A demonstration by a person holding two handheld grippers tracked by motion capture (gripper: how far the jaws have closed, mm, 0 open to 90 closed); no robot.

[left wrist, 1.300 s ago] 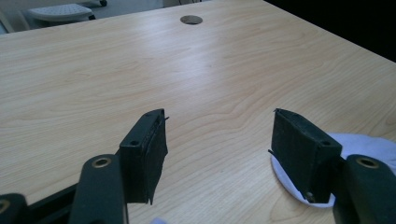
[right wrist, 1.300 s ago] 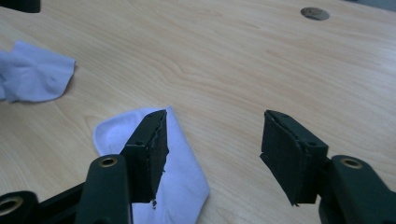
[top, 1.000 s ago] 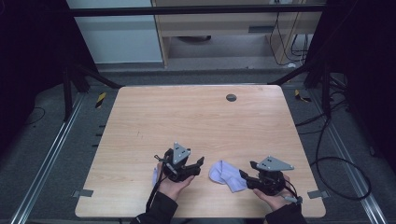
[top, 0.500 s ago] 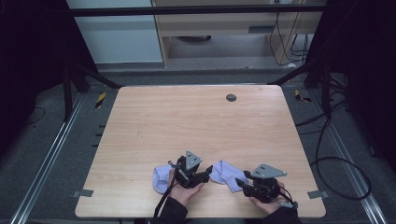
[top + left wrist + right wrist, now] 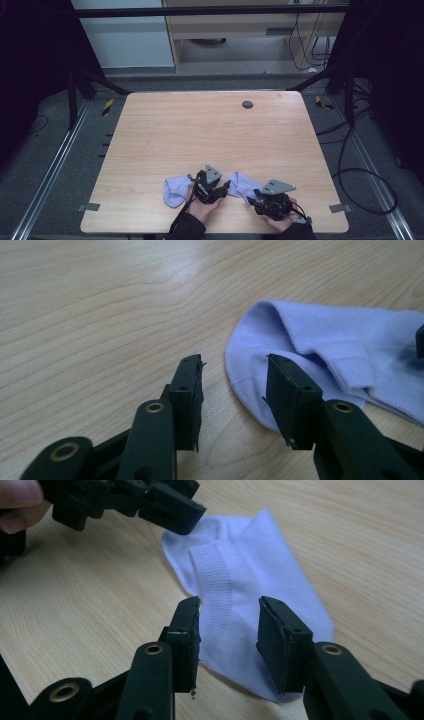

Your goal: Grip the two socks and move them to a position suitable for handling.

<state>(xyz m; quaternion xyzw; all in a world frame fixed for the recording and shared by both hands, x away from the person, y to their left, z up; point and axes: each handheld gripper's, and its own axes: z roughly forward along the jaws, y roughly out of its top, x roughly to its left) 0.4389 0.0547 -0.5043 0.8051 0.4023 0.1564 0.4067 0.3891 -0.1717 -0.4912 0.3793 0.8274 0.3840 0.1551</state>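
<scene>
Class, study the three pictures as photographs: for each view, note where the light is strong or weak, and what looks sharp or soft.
High view: table evenly lit, surroundings dark, picture slightly soft. Left gripper view: pale glare on the wood at the top, near sock edge sharp, its far right end soft. Right gripper view: sock and its ribbed cuff crisp, the other tool at the top dark and slightly blurred.

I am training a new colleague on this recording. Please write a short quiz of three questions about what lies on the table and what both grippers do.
1. True or false: two pale lilac fabric socks lie on the light wooden table.
2. Which part of a sock lies between the right gripper jaws? A) ribbed cuff B) toe
3. Fill in: the left gripper jaws straddle the sock's rounded ____.

Key: 1 true; 2 A; 3 edge. Both grippers' jaws have just been closing, with sock fabric between them.
</scene>
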